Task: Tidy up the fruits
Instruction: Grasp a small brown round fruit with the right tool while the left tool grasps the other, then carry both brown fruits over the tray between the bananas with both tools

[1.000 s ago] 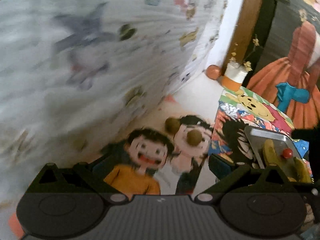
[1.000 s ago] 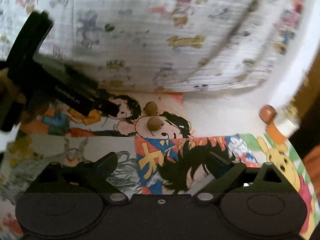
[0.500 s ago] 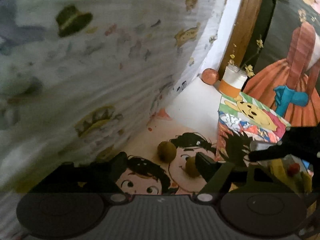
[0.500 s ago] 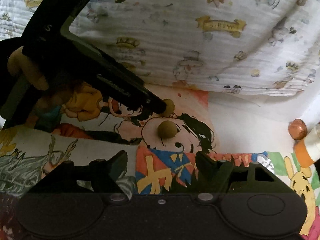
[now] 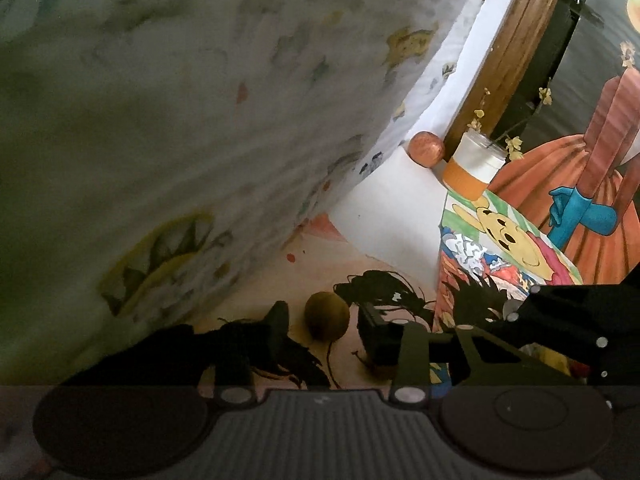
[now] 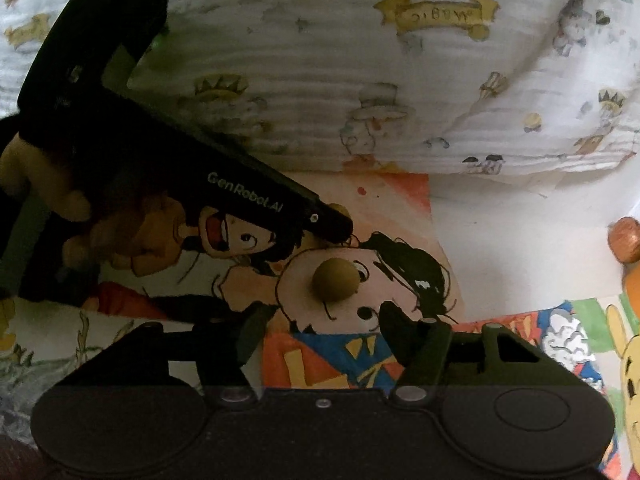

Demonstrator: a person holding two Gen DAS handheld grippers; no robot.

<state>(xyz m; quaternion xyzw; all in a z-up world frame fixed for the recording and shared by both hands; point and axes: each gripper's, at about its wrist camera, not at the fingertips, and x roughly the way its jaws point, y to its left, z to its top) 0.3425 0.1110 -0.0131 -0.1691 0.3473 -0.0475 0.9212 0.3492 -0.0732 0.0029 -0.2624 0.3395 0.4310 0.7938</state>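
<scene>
Through the left wrist view, our left tool (image 5: 324,320) has dropped closer to the surface (image 5: 392,216) than it was a second ago, and its jaws, then spread wide, are closing around a small brown fruit (image 5: 327,316). That fruit sits between the fingers near 6 o'clock of the picture, resting on the cartoon-printed covering. We cannot yet see the pads pressing on it; a sliver of gap shows on each side, so we take the tool as unclenched but nearly there. At 4 o'clock the right tool's dark body crosses the view. Toward 1 o'clock a reddish-orange fruit (image 5: 426,149) lies beside a white-and-orange cup (image 5: 472,168), well apart from us.

Through the right wrist view, our right tool (image 6: 324,316) has also come down and forward, and its jaws are closing. A second brown fruit (image 6: 335,279) lies just ahead of the fingertips, near the centre, not yet between the pads, so nothing is grasped. The left tool (image 6: 340,226) reaches in from 10 o'clock, its tip just above this fruit.

We judge both hands are about to pick up one fruit each; the grasps are the step in hand, and sorting has barely begun.
</scene>
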